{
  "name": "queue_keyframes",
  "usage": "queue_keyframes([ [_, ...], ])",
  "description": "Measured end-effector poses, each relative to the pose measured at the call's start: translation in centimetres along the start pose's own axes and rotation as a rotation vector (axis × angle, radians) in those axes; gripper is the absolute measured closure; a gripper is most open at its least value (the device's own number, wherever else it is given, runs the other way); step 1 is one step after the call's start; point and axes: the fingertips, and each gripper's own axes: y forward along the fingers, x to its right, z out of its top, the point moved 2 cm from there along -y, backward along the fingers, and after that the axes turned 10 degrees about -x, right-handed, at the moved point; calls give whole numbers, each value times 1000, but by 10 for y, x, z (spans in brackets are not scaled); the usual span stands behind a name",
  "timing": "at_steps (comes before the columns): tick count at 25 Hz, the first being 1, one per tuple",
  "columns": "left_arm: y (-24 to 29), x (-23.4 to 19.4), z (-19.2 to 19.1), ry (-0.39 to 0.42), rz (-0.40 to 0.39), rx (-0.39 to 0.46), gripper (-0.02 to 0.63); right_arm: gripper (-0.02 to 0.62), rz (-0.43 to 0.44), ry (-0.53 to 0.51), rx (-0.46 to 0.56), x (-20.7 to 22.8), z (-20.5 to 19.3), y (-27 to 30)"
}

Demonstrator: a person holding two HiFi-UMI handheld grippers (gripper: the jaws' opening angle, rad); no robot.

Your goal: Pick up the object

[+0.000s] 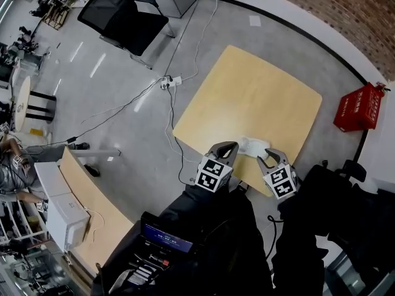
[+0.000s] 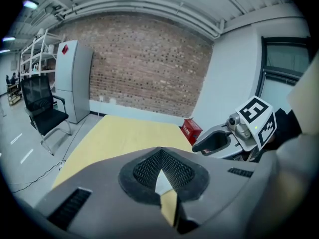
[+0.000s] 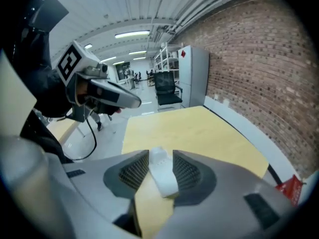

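A small white object [image 1: 253,145] lies near the front edge of the light wooden table [image 1: 259,91]. In the right gripper view the white object [image 3: 162,172] sits between the dark ribbed pads [image 3: 190,173] of my right gripper [image 3: 160,164], whose jaws stand apart around it, and table shows beside it on the left. In the head view my right gripper [image 1: 269,158] is just right of the object. My left gripper [image 1: 227,148] hovers just left of it, and its own view shows my left gripper [image 2: 160,169] with the pads meeting at the tip and nothing held.
A red box [image 1: 358,106] stands on the floor beyond the table's right corner. A black office chair [image 1: 123,17] and a power strip with cables [image 1: 170,82] are on the floor to the left. A wooden counter [image 1: 92,208] runs at lower left.
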Motion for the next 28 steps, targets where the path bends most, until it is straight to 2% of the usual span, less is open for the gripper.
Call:
queue_keyframes([
  [12, 13, -25, -6, -25, 14, -57, 607, 247, 130, -277, -273, 12, -23, 72],
  [18, 16, -34, -12, -45, 17, -70, 607, 179, 185, -459, -455, 8, -41, 107],
  [22, 16, -38, -17, -59, 17, -80, 607, 137, 210, -498, -548, 6, -49, 126],
  [28, 14, -44, -19, -60, 22, -81, 607, 135, 189, -502, -628, 5, -60, 144],
])
